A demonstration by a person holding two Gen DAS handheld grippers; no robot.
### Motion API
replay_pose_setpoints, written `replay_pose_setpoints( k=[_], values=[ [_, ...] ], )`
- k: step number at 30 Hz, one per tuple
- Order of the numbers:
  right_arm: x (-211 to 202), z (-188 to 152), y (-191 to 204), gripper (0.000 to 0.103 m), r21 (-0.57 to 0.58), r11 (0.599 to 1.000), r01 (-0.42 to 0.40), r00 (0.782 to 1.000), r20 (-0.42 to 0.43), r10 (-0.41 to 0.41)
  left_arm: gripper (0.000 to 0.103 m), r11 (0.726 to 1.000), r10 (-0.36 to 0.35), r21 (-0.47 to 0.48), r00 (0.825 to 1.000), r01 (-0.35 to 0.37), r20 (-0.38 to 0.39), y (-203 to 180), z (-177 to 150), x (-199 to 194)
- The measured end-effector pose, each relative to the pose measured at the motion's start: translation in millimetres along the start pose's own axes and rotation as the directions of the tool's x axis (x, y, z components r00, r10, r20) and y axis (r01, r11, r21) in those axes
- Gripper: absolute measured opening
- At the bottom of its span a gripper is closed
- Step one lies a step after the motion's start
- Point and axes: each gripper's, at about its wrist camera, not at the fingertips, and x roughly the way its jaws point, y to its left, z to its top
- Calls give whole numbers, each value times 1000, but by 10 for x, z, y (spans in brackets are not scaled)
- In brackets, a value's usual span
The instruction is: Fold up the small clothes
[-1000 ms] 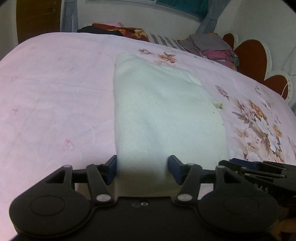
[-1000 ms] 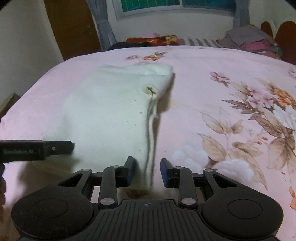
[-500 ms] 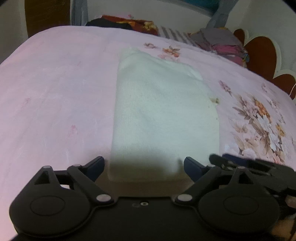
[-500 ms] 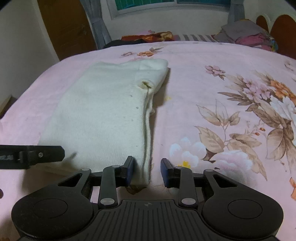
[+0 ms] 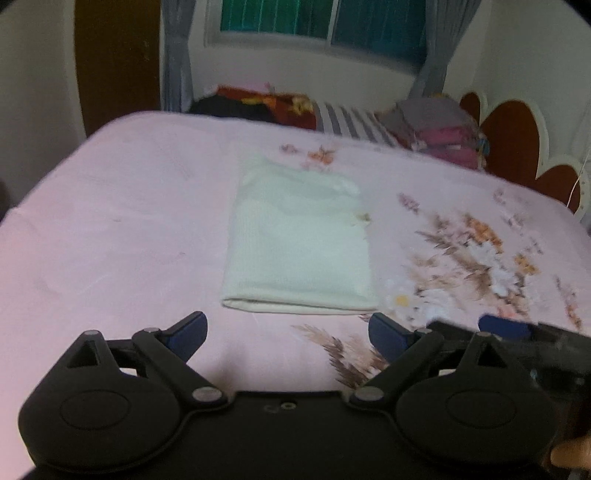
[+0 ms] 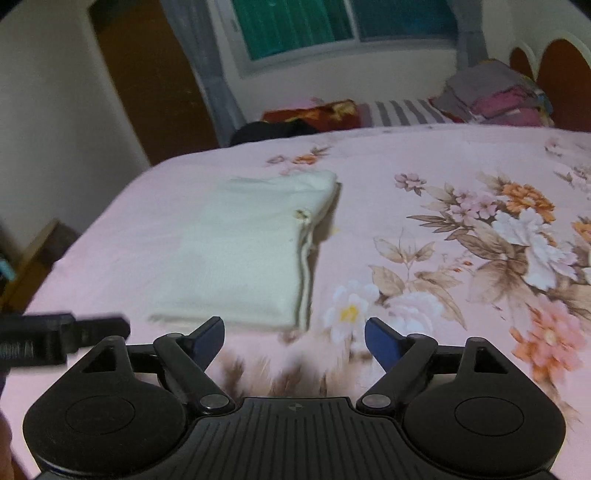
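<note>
The folded white garment [image 5: 299, 243] lies flat on the pink floral bedsheet [image 5: 110, 221], its near folded edge toward the grippers and its layered open edges on the right. The left gripper [image 5: 288, 328] hangs just short of that near edge with jaws wide and nothing between them. The right gripper [image 6: 294, 334] has just spread its jaws wide; only sheet shows between them, and the garment's near right corner lies just beyond its left finger [image 6: 207, 336]. A pile of clothes [image 6: 495, 94] sits at the far right by the headboard [image 5: 517, 136], under the window [image 6: 332, 26].
</note>
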Motion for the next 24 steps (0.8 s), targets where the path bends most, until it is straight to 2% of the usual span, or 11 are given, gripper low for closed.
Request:
replay_pose_setpoints(
  k=[2, 5, 7, 10, 12, 14, 18, 24],
  values=[
    [-281, -85, 38, 94, -21, 1000, -16, 1000, 8, 16, 94, 1000, 8, 10, 998, -9, 67, -55, -101, -331],
    [-679, -209, 147, 99, -58, 998, -17, 999, 46, 20, 94, 999, 30, 9, 986, -32, 167, -163, -200, -757],
    [-970, -279, 183, 101, -65, 998, -3, 997, 75, 7, 94, 999, 37, -10, 978, -36, 204, -183, -286, -996],
    [-1349, -358, 240, 102, -74, 997, 1, 993, 115, 8, 94, 999, -19, -34, 975, 27, 223, -145, -408, -1256],
    [-1569, -403, 280, 102, -85, 996, -1, 990, 144, 13, 94, 998, 46, -58, 975, -34, 218, -145, -484, -1374],
    [-1759, -451, 298, 102, -87, 996, -6, 985, 174, 21, 96, 995, 97, -30, 976, -93, 193, -193, -541, -1439],
    [-1937, -566, 322, 102, -93, 996, -1, 981, 193, 19, 98, 993, 114, -26, 977, -111, 182, -210, -653, -1530],
    [-2097, -675, 392, 103, -90, 996, -7, 979, 202, 25, 98, 987, 157, -71, 964, -145, 212, -243, -743, -1664]
  ],
)
